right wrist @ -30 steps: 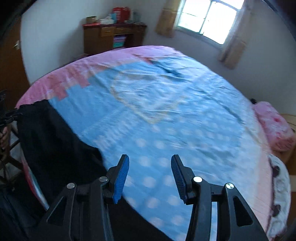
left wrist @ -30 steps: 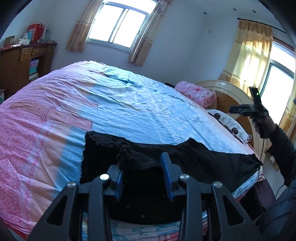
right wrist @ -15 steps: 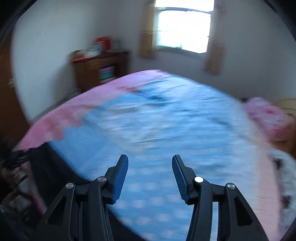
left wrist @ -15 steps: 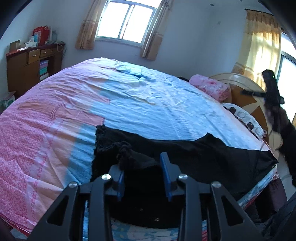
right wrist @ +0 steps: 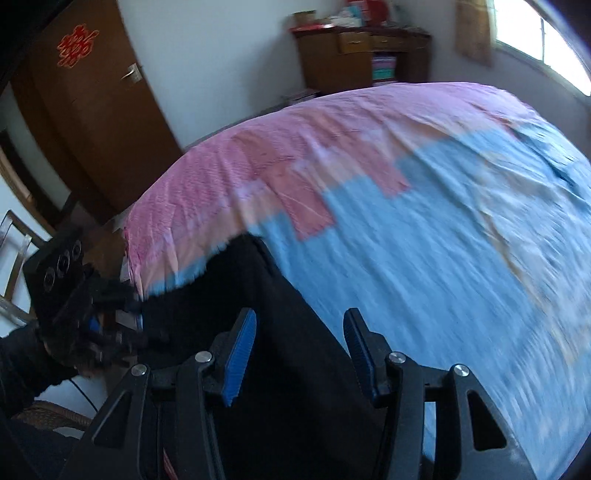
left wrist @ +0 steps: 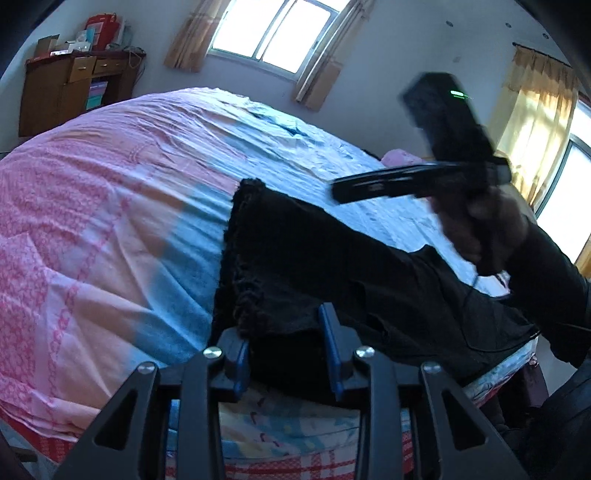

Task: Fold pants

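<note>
Black pants (left wrist: 332, 266) lie along the near edge of a bed with a pink and blue cover (left wrist: 110, 221). My left gripper (left wrist: 286, 332) is shut on a bunched part of their gathered waist end, low over the bed's edge. A hand holds my right gripper (left wrist: 343, 188) in the air over the pants, blurred. In the right wrist view that gripper (right wrist: 299, 328) stands open above the black pants (right wrist: 258, 280) with nothing pressed between its blue pads. The left gripper (right wrist: 92, 314) shows there at the far left, at the pants' end.
A wooden desk (left wrist: 74, 88) with boxes on top stands beyond the bed's far corner, and a brown door (right wrist: 85, 110) is on the wall beside it. A pink pillow (left wrist: 402, 157) lies at the head end. Curtained windows (left wrist: 273, 33) fill the far and right walls.
The right gripper has swung from the headboard side in over the pants and tipped downward, still open. The left gripper has sunk a little, keeping its hold on the waist end.
</note>
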The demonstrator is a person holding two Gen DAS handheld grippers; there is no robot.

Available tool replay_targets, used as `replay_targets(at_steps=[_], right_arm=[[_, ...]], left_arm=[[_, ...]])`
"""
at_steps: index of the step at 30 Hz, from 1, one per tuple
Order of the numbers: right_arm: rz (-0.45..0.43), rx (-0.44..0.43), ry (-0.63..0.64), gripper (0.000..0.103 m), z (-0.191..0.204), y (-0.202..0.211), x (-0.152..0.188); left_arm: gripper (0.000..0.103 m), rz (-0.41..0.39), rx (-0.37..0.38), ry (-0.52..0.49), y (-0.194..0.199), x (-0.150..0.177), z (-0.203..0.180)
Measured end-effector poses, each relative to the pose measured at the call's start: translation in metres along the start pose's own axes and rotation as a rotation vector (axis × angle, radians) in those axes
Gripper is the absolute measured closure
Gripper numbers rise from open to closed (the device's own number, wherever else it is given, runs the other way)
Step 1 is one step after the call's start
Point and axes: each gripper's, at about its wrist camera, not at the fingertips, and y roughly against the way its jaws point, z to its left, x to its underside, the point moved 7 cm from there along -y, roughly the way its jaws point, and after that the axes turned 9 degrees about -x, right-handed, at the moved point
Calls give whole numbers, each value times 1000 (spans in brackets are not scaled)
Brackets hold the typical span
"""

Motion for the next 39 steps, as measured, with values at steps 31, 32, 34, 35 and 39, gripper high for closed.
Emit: replay_targets(at_steps=[31, 32, 34, 35, 39], right_arm=[[-182, 11, -572, 43, -137, 181, 137], [-193, 4, -614, 43, -141, 187, 154], [-191, -27, -690, 43, -148, 182, 184], [-196, -47, -731, 43, -153, 175, 197], [-263, -178, -810, 43, -160, 154, 206]], left_arm=[[18, -123, -30, -61, 57, -24, 2], [18, -122, -16, -60, 51, -28, -11], [18, -96, 31, -80, 35, -32, -38], [18, -73, 36, -112, 21, -32, -57], [18, 10, 65, -222, -23, -22, -120]])
